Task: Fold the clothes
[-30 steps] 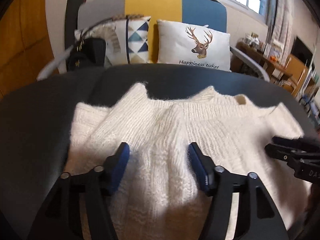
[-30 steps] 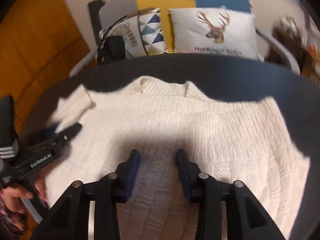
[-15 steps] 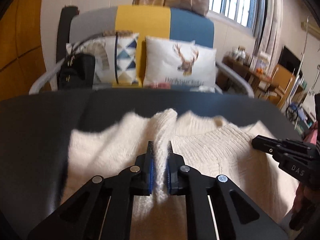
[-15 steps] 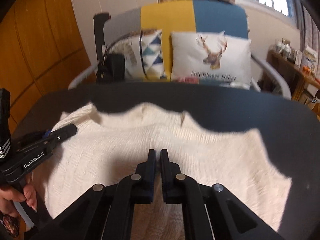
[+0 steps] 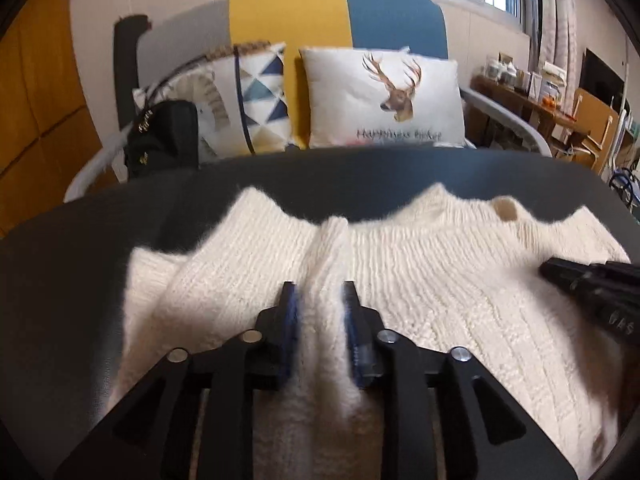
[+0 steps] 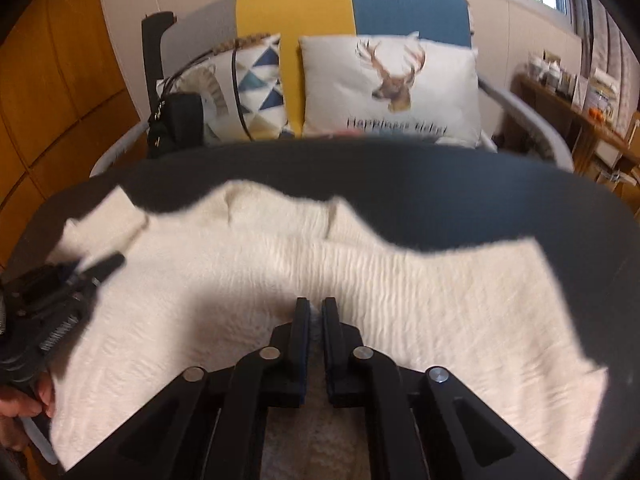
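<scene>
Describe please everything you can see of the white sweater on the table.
The sweater is cream-white, a thick fuzzy knit with ribbed rows. It lies spread on the dark table, its far edge wavy. A raised ridge of knit stands between the fingers of the left hand-held gripper, whose jaws have just been opening. The right hand-held gripper is nearly closed, pinching a thin fold near the front edge.

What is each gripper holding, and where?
The right fingers pinch the sweater mid-body, easing open slightly. The left fingers have just opened; a raised fold stands between them, released.
</scene>
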### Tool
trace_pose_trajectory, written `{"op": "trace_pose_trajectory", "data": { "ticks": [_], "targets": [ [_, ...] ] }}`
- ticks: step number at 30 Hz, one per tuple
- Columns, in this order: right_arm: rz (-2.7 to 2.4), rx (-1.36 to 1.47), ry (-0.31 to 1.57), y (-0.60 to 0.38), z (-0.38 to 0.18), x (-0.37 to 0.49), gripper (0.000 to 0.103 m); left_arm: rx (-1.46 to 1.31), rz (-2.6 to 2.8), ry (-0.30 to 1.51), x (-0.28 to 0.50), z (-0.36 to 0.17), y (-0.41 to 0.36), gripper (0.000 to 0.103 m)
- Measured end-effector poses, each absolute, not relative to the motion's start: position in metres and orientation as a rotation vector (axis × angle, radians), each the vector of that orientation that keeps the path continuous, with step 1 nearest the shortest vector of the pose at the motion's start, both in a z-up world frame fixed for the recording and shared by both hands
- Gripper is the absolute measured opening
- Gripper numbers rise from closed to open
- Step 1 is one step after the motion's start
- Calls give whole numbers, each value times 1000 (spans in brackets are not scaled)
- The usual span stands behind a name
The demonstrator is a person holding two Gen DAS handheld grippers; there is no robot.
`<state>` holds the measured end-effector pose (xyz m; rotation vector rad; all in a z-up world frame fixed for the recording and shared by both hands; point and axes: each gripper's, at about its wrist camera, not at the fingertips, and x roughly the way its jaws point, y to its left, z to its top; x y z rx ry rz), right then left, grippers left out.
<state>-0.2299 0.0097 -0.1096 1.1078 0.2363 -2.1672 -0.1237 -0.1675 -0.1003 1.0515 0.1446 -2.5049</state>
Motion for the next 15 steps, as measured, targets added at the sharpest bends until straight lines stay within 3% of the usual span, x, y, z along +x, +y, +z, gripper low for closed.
{"op": "trace_pose_trajectory", "data": {
  "ticks": [3, 9, 15],
  "targets": [
    [-2143, 1122, 175, 16, -113, -234, 15, 1052, -2518, 248, -119, -101, -179, 49],
    [-2115, 1137, 104, 24, -116, -239, 15, 918, -2540, 514, -81, -87, -206, 49],
    [-2147, 1152, 102, 27, -112, -242, 15, 942, -2490, 340, -53, -87, -211, 49]
  ]
}}
